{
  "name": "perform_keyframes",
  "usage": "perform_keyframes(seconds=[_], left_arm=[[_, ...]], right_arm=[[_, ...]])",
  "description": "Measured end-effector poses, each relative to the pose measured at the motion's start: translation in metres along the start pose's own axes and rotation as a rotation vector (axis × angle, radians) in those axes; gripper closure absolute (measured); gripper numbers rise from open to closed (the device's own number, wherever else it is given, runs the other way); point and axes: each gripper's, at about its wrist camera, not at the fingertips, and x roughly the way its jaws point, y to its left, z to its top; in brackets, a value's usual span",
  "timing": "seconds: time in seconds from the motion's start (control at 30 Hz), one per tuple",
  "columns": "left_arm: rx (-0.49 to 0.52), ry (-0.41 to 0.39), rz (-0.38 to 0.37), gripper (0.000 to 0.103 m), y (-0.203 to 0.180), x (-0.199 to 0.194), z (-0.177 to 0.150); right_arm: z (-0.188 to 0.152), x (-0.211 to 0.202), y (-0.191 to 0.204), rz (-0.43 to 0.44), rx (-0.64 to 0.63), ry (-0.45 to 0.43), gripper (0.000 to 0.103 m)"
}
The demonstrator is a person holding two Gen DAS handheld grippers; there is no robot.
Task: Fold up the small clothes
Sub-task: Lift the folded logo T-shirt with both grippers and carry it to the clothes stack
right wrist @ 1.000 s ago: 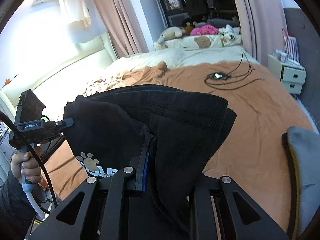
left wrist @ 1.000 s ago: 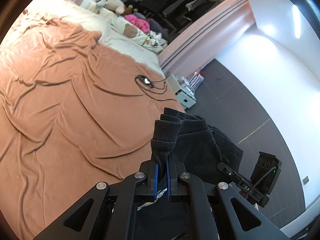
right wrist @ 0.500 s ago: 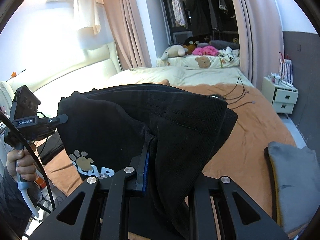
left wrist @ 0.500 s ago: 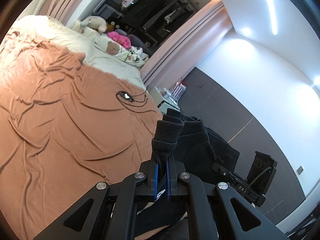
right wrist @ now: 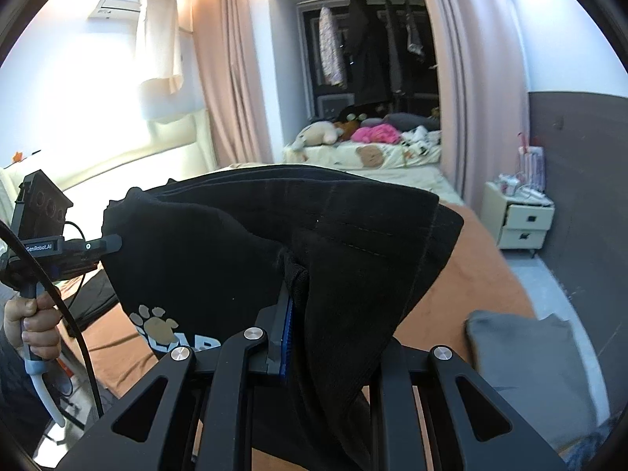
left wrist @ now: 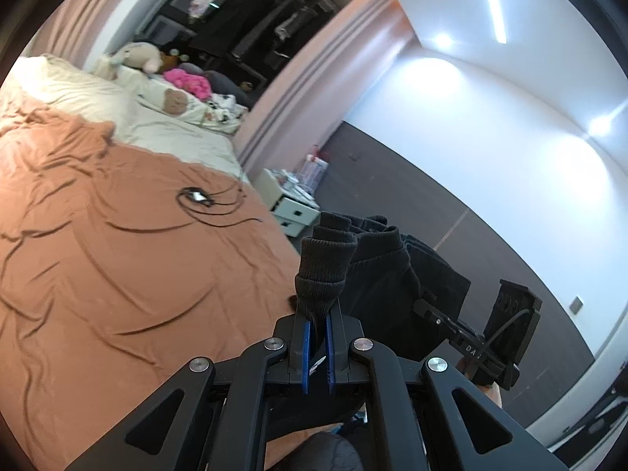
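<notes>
So right now I'm holding the left gripper pinched tight on a ribbed cuff or hem of the black garment, blue pads nearly together with just that bunched knit sticking up between them. The right gripper is clamping another edge of the same garment; from its own camera I'm only seeing one blue pad at about 9 o'clock of the fabric, the other is buried under the cloth, but the cloth is clearly draping off it, so it's gripping. In that right view the left gripper is sitting out at 9 o'clock with the person's hand on its handle, and the garment is hanging stretched between the two, paw-print logo facing me near 7 o'clock.

Step-wise, I'm reading this as the lift-and-spread stage: the piece is up in the air above the orange bedspread, not laid out yet and no fold made. Next move is probably lowering it flat onto the bed with both edges kept taut and level, otherwise it's going to bunch up.

Containers: only the white bedside drawer unit at 3 o'clock in the right view, drawers looking closed, small clutter on top that I can't identify. A grey cloth is lying on the bed around 4 o'clock.
</notes>
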Motion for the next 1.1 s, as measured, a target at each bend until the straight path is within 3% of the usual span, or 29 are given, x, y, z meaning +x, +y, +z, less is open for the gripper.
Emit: perform_keyframes(seconds=[0.63,1.1], left_arm=[[0.163,0.17,-0.276,0.097,-0.152,0.133,-0.009],[0.197,0.35,-0.426,0.097,-0.218,0.243,-0.044]], right_arm=[[-0.021,-0.08,-0.043,-0.332,0.047,-0.096,0.09],[-0.026,-0.071,-0.021,-0.523,0.128,-0.106,0.09]])
